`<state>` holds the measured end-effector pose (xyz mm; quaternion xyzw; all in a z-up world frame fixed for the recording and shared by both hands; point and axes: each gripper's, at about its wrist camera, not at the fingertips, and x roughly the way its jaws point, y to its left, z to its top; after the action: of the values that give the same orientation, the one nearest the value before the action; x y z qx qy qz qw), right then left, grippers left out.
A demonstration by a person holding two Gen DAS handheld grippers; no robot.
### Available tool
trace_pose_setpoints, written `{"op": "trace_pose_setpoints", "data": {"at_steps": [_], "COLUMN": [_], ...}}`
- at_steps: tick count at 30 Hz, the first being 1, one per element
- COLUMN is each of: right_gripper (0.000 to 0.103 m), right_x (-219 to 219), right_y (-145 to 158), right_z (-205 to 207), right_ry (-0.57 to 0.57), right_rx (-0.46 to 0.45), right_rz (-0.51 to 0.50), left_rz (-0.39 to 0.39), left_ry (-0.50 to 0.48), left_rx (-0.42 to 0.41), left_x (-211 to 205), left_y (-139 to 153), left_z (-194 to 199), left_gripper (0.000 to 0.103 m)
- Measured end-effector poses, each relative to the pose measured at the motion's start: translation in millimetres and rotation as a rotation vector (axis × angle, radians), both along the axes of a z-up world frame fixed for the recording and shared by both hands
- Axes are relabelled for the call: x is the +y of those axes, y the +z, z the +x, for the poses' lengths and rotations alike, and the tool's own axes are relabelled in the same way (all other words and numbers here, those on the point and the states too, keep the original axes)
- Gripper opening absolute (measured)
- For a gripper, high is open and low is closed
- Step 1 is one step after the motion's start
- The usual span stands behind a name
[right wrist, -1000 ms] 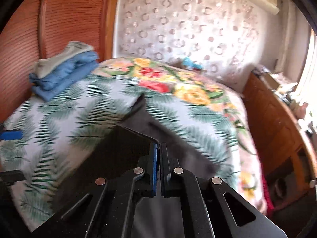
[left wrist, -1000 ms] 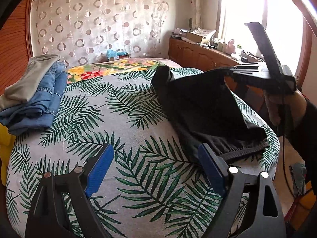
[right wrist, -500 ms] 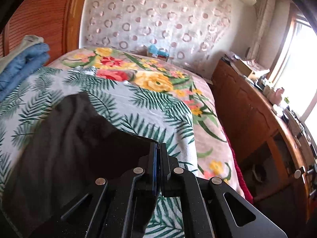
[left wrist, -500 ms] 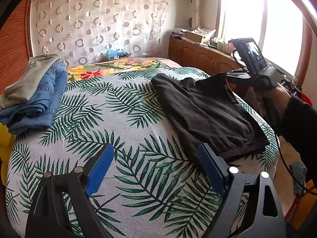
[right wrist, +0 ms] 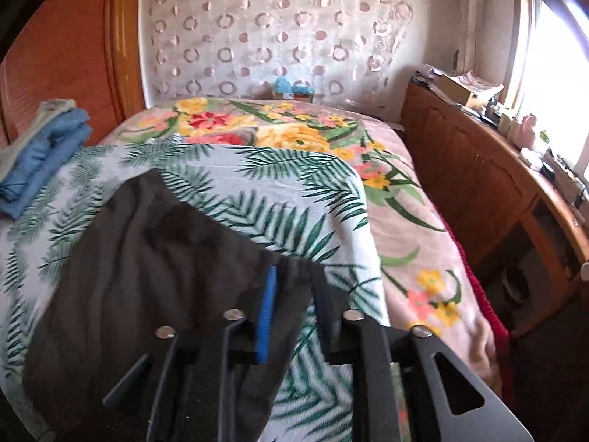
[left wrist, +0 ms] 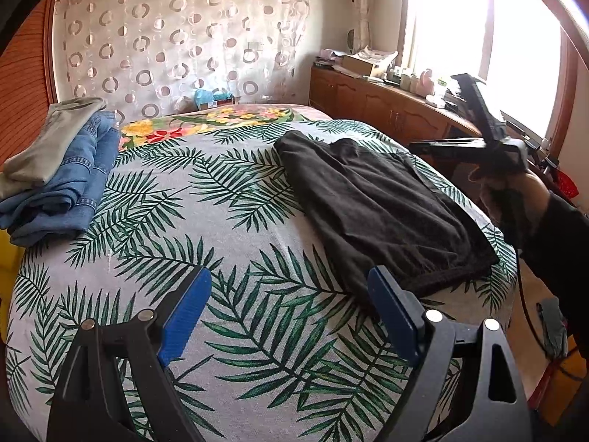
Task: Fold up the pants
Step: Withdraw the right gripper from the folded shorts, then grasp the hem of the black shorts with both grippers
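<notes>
Pants (left wrist: 383, 206), black and folded over, lie flat on the right half of the palm-leaf bedspread (left wrist: 206, 221), their elastic waistband at the near right edge of the bed. No brand, label or writing can be read on them or anywhere else in either view. Left gripper (left wrist: 291, 309) hangs over the near part of the bed with its blue-padded fingers wide apart, holding nothing; its right finger sits just in front of the waistband. Right gripper (right wrist: 294, 305) has its fingers parted over the right edge of the pants, gripping nothing. Folded blue jeans (left wrist: 62, 188) with a grey garment (left wrist: 48, 140) on top sit stacked at the far left. Behind the bed hangs a curtain (left wrist: 184, 44) patterned with rings.
</notes>
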<state>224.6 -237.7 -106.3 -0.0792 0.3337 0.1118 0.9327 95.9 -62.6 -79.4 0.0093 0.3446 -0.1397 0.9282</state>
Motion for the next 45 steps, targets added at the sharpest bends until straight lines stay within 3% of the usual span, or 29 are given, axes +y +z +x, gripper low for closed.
{"op": "trace_pose_setpoints", "data": {"at_steps": [4,11,13,30,41,45], "right_gripper": [0.041,0.042,0.042,0.043,0.044,0.044], "right_x": [-3.4,-13.7,-17.9,-32.9,-30.3,-24.7], "right_y": [1.5,-19.0,-22.1,-15.8,-20.2,-21.2], "right_z": [-41.5,-96.8,-107.7,-168.9,-178.5,-176.1], "right_ry": [0.045,0.092,0.085,0.014,0.010,0.017], "right_rx": [-0.009,0.071,0.061,0.041,0.064,0.068], "right_rz": [0.051,0.131,0.112,0.112,0.140,0.129], "left_rz": [0.000,0.010,0.012,0.036,0.039,0.033], "left_ry": [-0.006,-0.019,-0.019,-0.051,-0.097,-0.146], "left_rx": [0.001,0.002,0.004,0.044,0.087,0.110], "left_x": [-3.3,-10.4,-11.4,-29.1,-35.3,-41.7], "left_y": [-0.3,-1.1,-1.7,-15.1,-25.3,-29.5], "left_z": [-0.7,-2.8,-2.8,-2.7,-3.8,-3.6], "left_gripper": [0.088,0.088,0.088,0.088,0.088,0.076]}}
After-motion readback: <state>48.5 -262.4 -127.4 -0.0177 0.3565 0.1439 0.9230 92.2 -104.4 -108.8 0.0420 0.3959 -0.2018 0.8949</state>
